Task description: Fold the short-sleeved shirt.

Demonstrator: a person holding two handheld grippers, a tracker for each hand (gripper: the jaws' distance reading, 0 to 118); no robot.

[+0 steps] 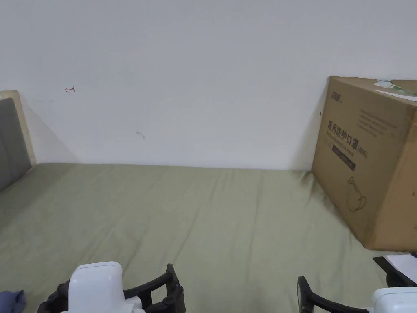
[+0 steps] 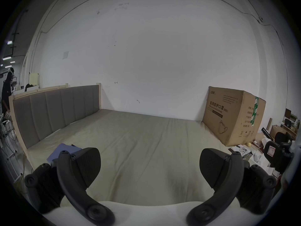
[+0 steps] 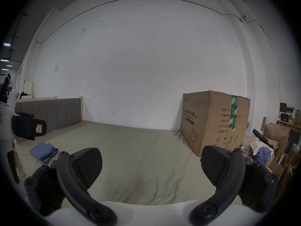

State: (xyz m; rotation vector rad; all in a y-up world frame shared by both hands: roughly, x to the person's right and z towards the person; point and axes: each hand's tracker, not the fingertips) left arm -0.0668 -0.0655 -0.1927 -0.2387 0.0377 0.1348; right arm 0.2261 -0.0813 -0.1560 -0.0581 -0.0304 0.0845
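soft, even indoor light, no glare and no hard highlights. the head view is bright and sharp across the white wall [image 1: 203, 81]. the cardboard box [image 1: 366, 163] casts a faint shadow on the wall and bedsheet [image 1: 203, 212] beside it. both gripper views are dimmer and greyer, strongly fisheye: straight lines bow near the rim and the corners fall to black vignette. ceiling lights [image 2: 7, 58] glow far to the left of the left gripper [image 2: 149, 166]; its jaws, closest to the lens, look slightly soft.

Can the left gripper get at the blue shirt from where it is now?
Probably yes. The blue shirt lies bunched on the bed beside the open left gripper, with nothing between them.
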